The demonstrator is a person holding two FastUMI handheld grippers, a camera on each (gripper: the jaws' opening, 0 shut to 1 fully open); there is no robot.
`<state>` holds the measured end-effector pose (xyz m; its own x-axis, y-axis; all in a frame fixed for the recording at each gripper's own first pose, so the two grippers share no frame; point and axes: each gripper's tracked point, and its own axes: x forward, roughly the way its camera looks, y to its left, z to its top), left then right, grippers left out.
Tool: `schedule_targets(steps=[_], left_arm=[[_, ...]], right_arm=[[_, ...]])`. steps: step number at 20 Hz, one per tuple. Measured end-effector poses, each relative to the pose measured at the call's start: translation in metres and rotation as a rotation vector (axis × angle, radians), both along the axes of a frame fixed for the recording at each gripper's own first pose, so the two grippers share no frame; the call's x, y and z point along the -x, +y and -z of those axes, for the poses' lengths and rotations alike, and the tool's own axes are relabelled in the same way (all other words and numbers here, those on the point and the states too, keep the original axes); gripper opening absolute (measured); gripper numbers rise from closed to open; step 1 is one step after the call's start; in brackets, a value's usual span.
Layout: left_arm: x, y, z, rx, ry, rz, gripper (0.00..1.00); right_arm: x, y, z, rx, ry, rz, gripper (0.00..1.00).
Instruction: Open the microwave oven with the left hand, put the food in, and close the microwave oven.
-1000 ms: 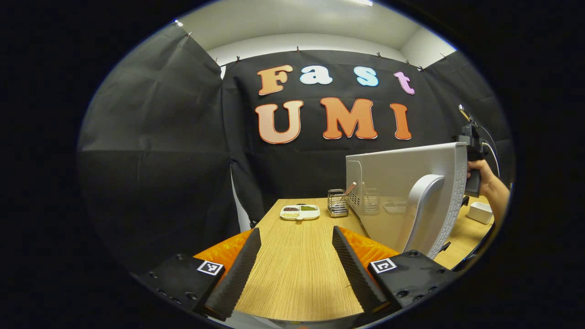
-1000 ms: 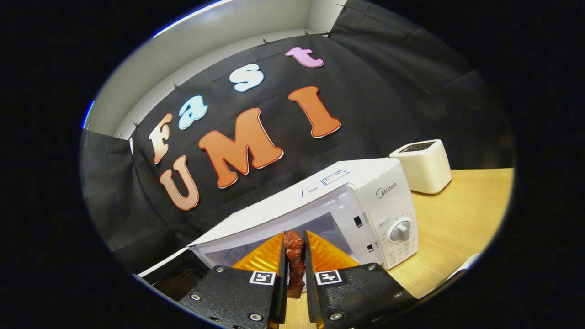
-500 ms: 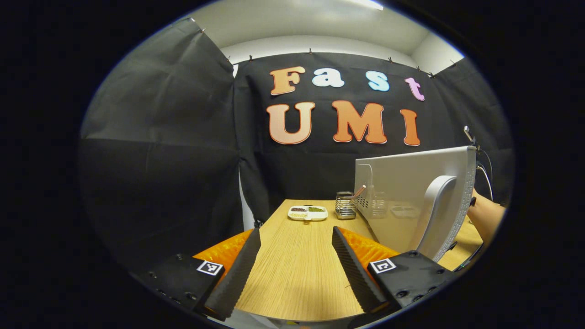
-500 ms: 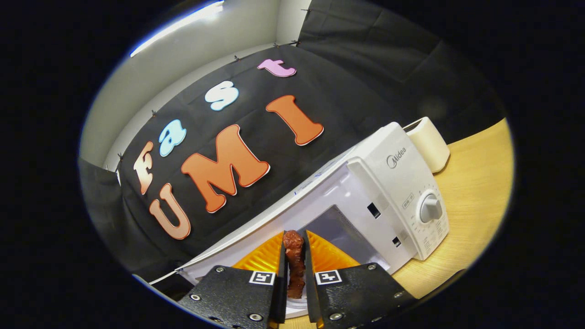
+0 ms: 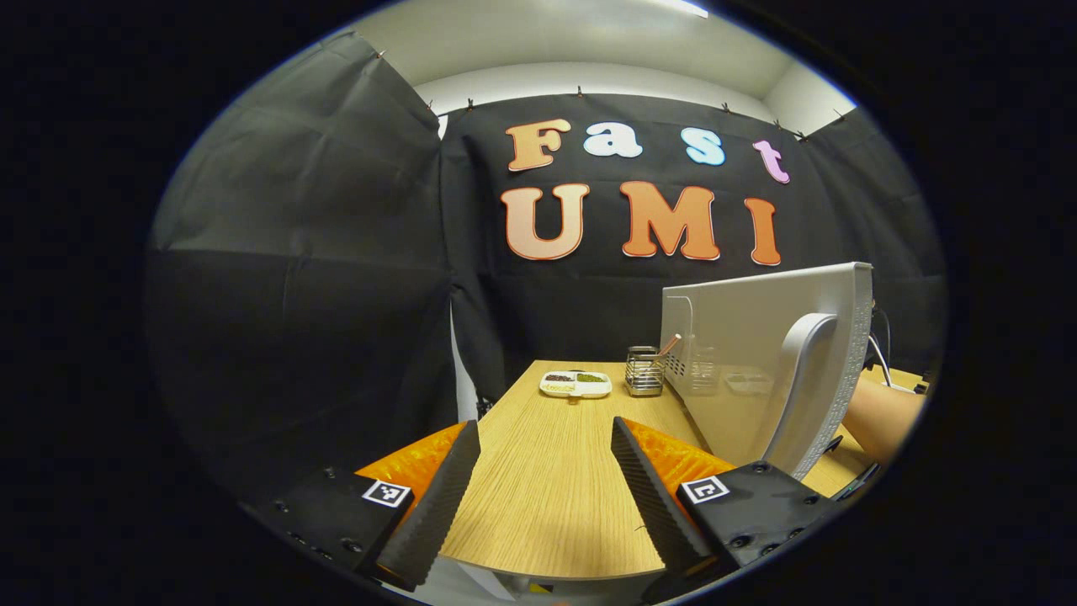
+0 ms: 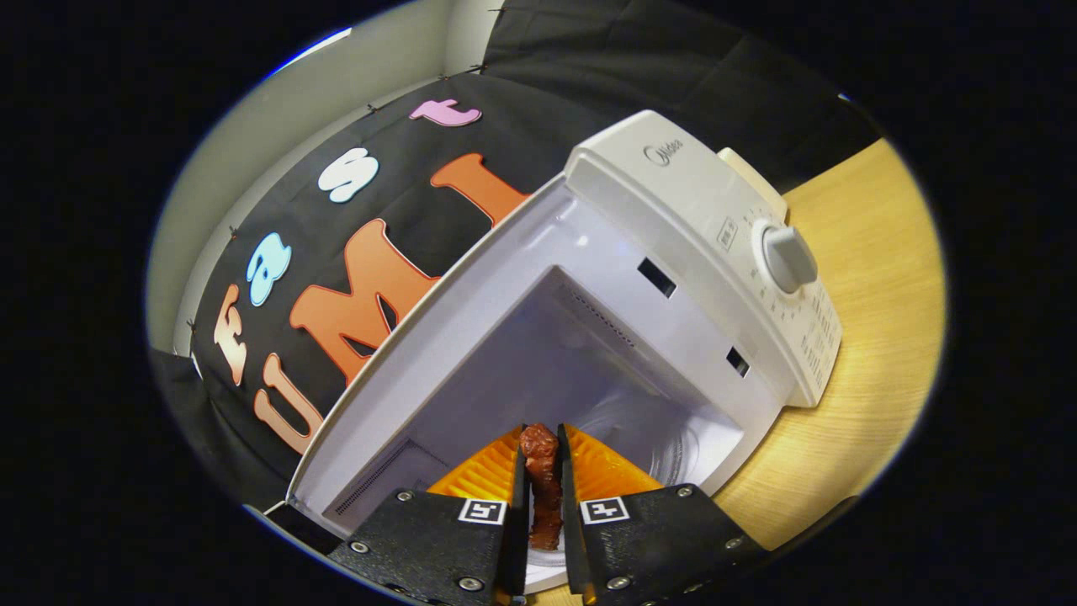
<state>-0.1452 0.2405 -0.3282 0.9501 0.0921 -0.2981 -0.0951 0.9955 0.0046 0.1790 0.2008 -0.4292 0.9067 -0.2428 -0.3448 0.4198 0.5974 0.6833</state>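
Microwave oven (image 6: 589, 337) stands with its door (image 5: 757, 353) swung wide, cavity facing the right gripper (image 6: 543, 497), which pinches the brown food (image 6: 541, 480) just before the opening, ready to enter. Beside the door, the left gripper (image 5: 543, 497) waits spread and empty, likely to shut it.

Lighting: even, bright, from ceiling strip (image 5: 673, 7). Soft sheen on desk (image 5: 547, 471). Heavy fisheye bend at edges. Focus sharp, no blur. Microwave cavity (image 6: 538, 353) well lit.
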Motion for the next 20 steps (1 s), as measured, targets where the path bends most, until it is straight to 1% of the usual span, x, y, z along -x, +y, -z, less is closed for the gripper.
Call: schedule_targets(steps=[1, 3, 4, 7, 10, 11, 12, 13, 14, 17, 18, 20], left_arm=[[0.001, 0.001, -0.002, -0.013, -0.001, -0.002, 0.95], [0.004, 0.001, -0.006, -0.025, -0.005, 0.0, 0.94], [0.005, 0.001, -0.007, -0.026, -0.004, 0.0, 1.0], [0.005, -0.003, -0.007, -0.012, -0.005, 0.005, 1.0], [0.006, -0.005, -0.009, 0.0, -0.007, 0.005, 1.0], [0.005, -0.006, -0.01, 0.005, -0.008, 0.006, 1.0], [0.005, -0.007, -0.011, 0.007, -0.009, 0.008, 1.0], [0.004, -0.01, -0.014, 0.007, -0.019, 0.013, 1.0], [0.004, -0.014, -0.017, 0.009, -0.031, 0.022, 1.0], [-0.002, -0.018, -0.023, 0.003, -0.05, 0.031, 1.0], [-0.004, -0.022, -0.027, 0.003, -0.061, 0.04, 0.94], [-0.005, -0.027, -0.029, 0.006, -0.076, 0.059, 1.0]], right_arm=[[-0.005, 0.0, 0.005, -0.025, 0.002, 0.021, 0.18], [-0.019, 0.002, 0.018, -0.056, 0.003, 0.042, 0.18], [-0.024, 0.004, 0.022, -0.065, 0.008, 0.047, 0.18], [-0.033, 0.004, 0.036, -0.067, 0.018, 0.068, 0.18], [-0.036, 0.007, 0.041, -0.031, 0.028, 0.029, 0.18], [-0.035, 0.005, 0.046, 0.003, 0.054, 0.027, 0.18], [-0.031, 0.002, 0.056, 0.048, 0.105, 0.024, 0.2], [-0.028, 0.002, 0.061, 0.092, 0.128, 0.005, 0.23], [-0.027, 0.002, 0.057, 0.131, 0.132, -0.022, 0.28], [-0.022, -0.003, 0.047, 0.266, 0.162, -0.085, 0.32], [-0.018, -0.012, 0.052, 0.331, 0.216, -0.089, 0.37], [-0.016, -0.013, 0.058, 0.398, 0.268, -0.145, 0.47]])
